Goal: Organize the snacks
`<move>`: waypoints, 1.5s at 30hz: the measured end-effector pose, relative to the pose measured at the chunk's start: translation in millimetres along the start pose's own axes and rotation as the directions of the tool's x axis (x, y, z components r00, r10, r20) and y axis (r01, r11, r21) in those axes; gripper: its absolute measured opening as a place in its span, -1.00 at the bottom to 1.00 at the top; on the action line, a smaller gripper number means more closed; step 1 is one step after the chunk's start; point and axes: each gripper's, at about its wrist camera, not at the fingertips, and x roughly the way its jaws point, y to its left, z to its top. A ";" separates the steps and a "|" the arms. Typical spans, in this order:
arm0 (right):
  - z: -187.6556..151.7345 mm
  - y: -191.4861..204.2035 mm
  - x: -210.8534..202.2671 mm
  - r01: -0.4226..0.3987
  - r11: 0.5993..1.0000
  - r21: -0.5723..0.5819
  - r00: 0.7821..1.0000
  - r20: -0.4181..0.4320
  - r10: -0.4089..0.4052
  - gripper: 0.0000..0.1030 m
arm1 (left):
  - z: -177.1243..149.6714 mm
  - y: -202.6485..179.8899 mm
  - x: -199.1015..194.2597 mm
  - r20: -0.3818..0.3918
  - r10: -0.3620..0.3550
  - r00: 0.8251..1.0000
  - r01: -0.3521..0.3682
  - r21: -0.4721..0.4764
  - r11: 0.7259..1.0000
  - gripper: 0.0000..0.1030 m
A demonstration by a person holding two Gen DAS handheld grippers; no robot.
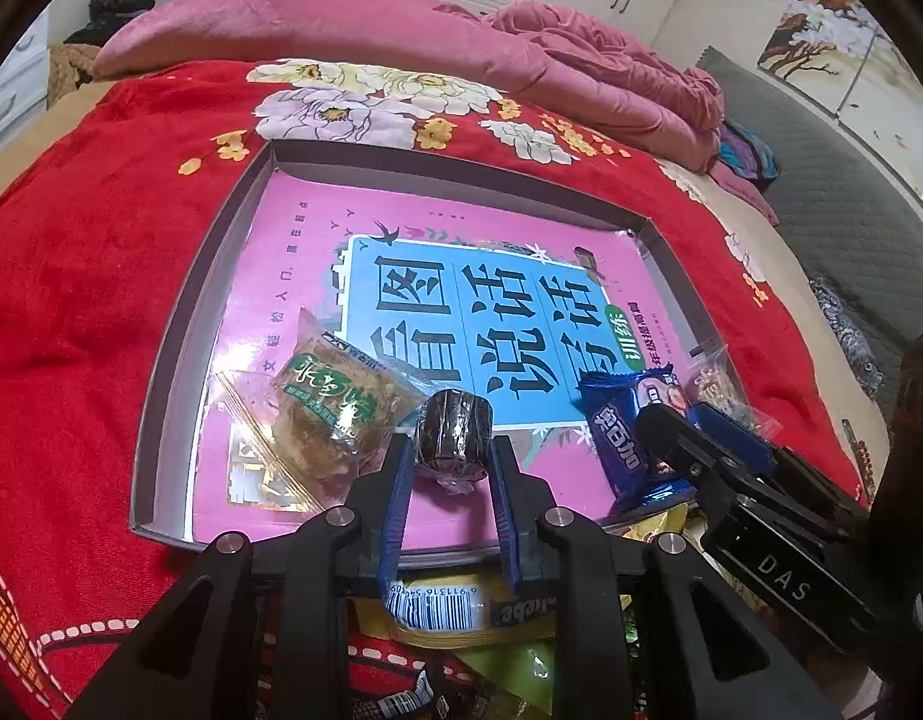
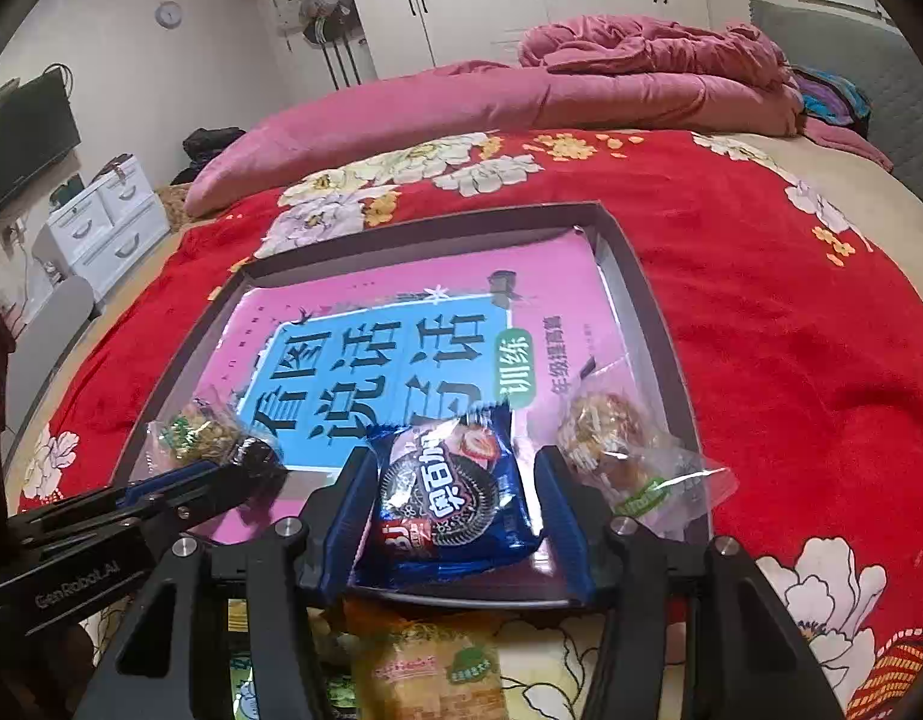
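We see a shallow grey cardboard box [image 1: 179,324] lying open on a red floral blanket [image 1: 89,252] that covers the bed. Flat on its bottom lies a pink and blue book [image 1: 461,312] with large black Chinese characters on its cover. On the book, along the near side of the box, sit four snacks: a clear-wrapped flaky pastry with green lettering [image 1: 326,414], a small round dark snack in clear film [image 1: 453,433], a blue Oreo packet [image 2: 455,498] bearing a biscuit picture and white Chinese characters, and a clear-wrapped golden pastry [image 2: 611,444] at the right end.

Our left claw [image 1: 452,450] reaches in over the near wall, its blue-padded fingers [image 1: 398,480] pressed against both sides of the round dark snack, gripping it; whether the snack touches the book we cannot tell. Our right claw [image 2: 455,468] stands spread wide, a finger on each side of the Oreo packet, with gaps between the pads and the wrapper.

In the left view the right tool's body reads "DAS"; in the right view the left tool's body reads "GenRobot.AI". Outside the box, just below the claws, lie more snacks, among them a yellow packet with a barcode [image 1: 455,609] and a yellow-wrapped pastry [image 2: 425,666].
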 end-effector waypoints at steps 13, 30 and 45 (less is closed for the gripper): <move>0.2 -9.3 -0.4 -0.050 0.997 0.059 0.999 -0.001 0.050 0.05 | 0.2 -0.3 -0.3 0.000 -0.001 1.000 0.001 -0.001 1.000 -0.50; 2.6 -6.7 -9.6 -0.076 0.996 0.040 0.997 0.030 0.075 0.08 | -0.2 -2.4 -0.7 0.000 0.006 1.000 -0.006 0.013 1.000 -0.49; 1.3 1.1 -22.1 -0.082 0.997 -0.006 0.995 0.057 0.083 0.08 | -0.8 -8.8 -9.2 0.032 0.014 0.999 -0.016 0.059 0.998 -0.09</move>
